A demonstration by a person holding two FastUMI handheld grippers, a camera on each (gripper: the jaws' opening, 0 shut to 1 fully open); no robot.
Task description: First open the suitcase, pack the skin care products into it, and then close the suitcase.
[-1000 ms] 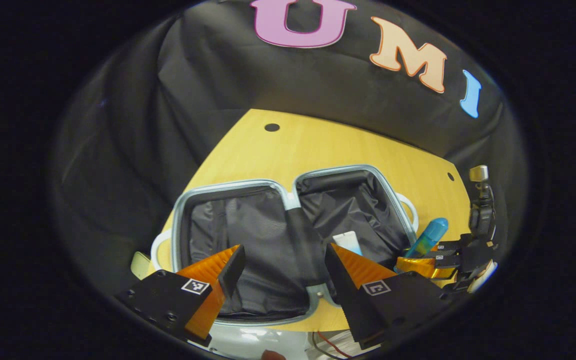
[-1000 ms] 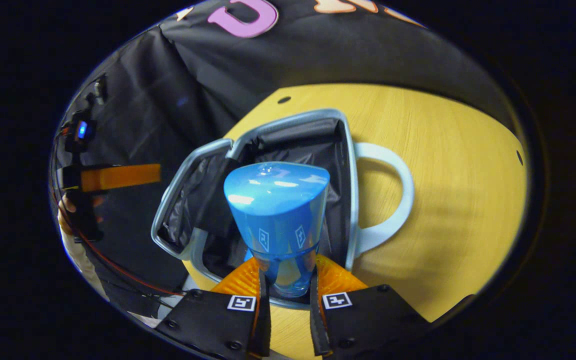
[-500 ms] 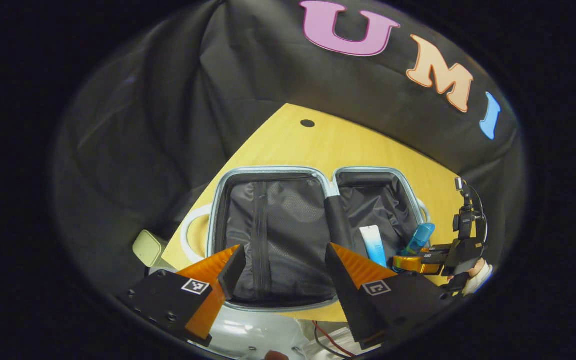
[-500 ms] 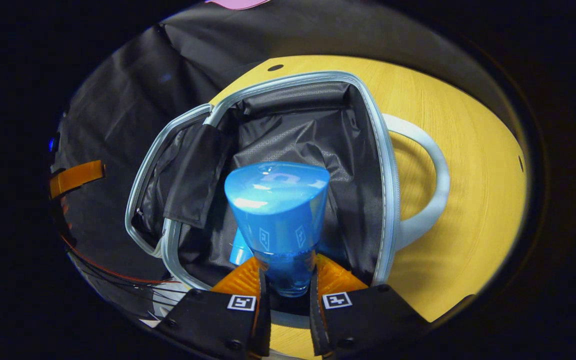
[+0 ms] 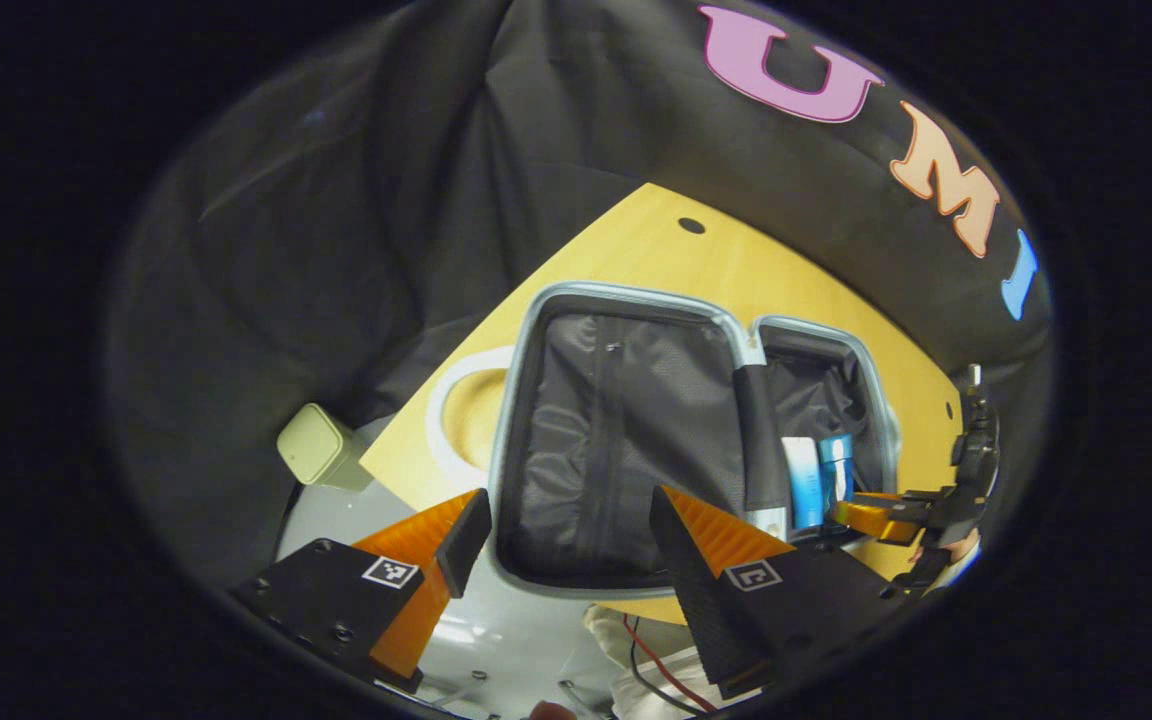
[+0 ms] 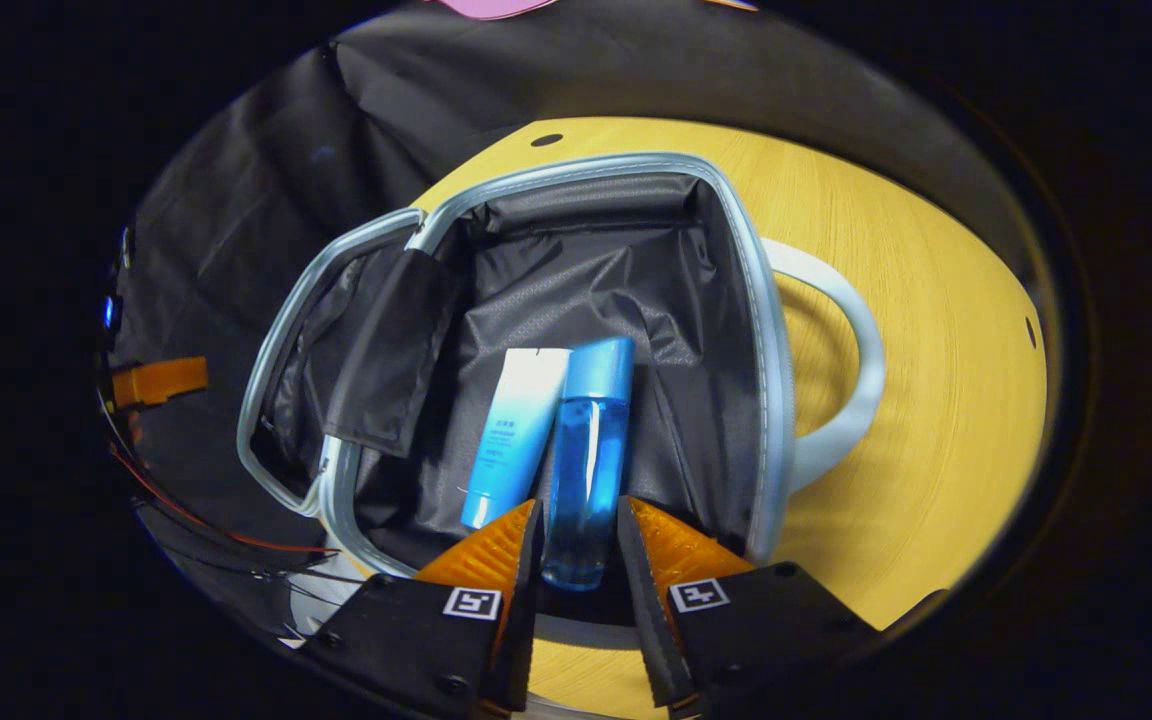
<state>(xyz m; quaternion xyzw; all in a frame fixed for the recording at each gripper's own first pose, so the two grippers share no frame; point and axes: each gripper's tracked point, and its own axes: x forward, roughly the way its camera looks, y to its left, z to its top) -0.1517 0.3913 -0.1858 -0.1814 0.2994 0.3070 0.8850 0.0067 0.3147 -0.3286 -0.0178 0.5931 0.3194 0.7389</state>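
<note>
In the right gripper view, the right gripper (image 6: 576,525) sits low over the open suitcase (image 6: 756,330). Its orange jaws stand slightly parted on either side of the base of a blue bottle (image 6: 586,460); a thin gap seems to show on each side, so they appear to have let go, though contact at the bottle's base cannot be ruled out. The bottle lies flat on the black lining, cap pointing away, touching a white and blue tube (image 6: 516,435) that lies alongside it.

In the left gripper view, the left gripper (image 5: 561,525) hovers with its jaws wide apart and empty above the near edge of the suitcase's other half, which lies on the yellow tabletop (image 5: 636,250). A pale green box (image 5: 321,447) sits off the tabletop's edge.

Risks, as a judgement: if the right jaws lift away while a pad still drags on the bottle, it could roll against the tube or shift toward the rim. Anything resting near the rim or the central strap could jam the suitcase when it closes.
</note>
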